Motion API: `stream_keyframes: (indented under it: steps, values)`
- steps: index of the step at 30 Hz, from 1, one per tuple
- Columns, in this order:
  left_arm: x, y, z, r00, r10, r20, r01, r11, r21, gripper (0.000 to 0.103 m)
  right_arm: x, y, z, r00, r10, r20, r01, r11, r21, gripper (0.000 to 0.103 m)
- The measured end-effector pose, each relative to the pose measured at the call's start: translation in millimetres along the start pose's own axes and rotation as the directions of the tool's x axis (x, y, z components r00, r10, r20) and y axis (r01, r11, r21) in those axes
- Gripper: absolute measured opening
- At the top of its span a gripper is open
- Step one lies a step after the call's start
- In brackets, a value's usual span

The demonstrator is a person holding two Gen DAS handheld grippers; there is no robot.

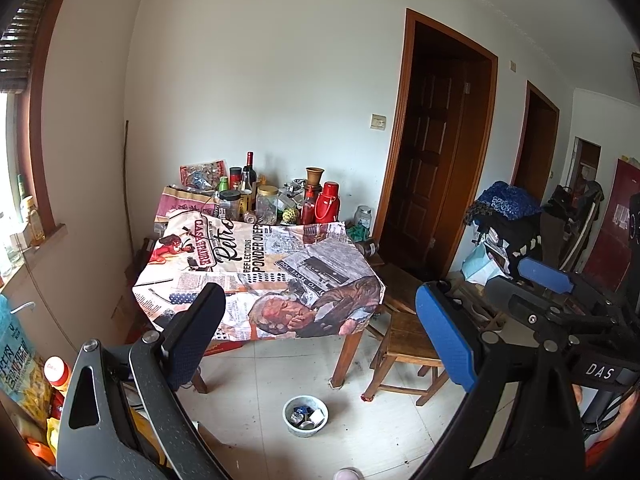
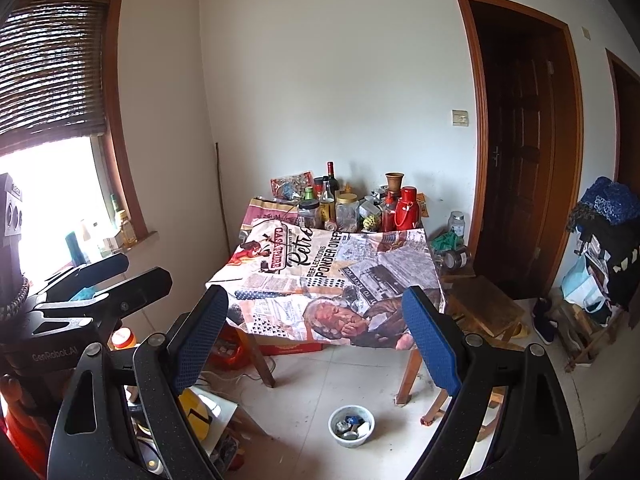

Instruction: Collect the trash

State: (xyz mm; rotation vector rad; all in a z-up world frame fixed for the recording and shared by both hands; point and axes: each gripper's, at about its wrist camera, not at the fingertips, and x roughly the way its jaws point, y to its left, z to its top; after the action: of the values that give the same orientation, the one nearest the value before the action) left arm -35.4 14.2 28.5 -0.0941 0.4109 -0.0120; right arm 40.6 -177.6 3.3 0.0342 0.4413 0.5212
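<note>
A white bowl (image 1: 305, 416) holding several small pieces of trash sits on the tiled floor in front of the table; it also shows in the right wrist view (image 2: 351, 426). My left gripper (image 1: 320, 332) is open and empty, held high and well back from the bowl. My right gripper (image 2: 316, 336) is open and empty too, likewise above and behind the bowl. The right gripper shows at the right of the left wrist view (image 1: 532, 280), and the left gripper at the left of the right wrist view (image 2: 108, 276).
A table under a printed newspaper-style cloth (image 2: 332, 280) carries bottles and jars (image 2: 344, 208) along its back edge. A wooden stool (image 1: 408, 344) stands right of the table. Bags and clutter (image 1: 24, 364) lie at the left, a loaded rack (image 2: 600, 248) at the right.
</note>
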Motion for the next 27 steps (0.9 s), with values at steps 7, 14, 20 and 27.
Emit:
stream_keyframes:
  steps: [7,14,20,27]
  values:
    - [0.8,-3.5,0.8,1.0,0.001,0.0,-0.001,1.0,-0.002,0.096,-1.6,-4.4,0.9,1.0,0.008,-0.003,-0.008,1.0,0.009,0.087]
    - [4.4,-8.5,3.4,1.0,0.001,-0.003,-0.001,1.0,-0.001,0.096,-1.7,-8.5,2.0,1.0,0.01,-0.007,-0.009,1.0,0.026,0.087]
    - [6.9,-12.6,5.7,1.0,-0.001,-0.007,0.001,1.0,0.001,0.096,-2.1,-7.8,3.0,1.0,0.012,-0.009,-0.011,0.999,0.031,0.087]
    - [7.3,-14.4,6.1,1.0,-0.003,-0.008,0.003,1.0,0.001,0.097,-2.2,-6.6,3.6,1.0,0.01,-0.006,-0.01,0.999,0.034,0.087]
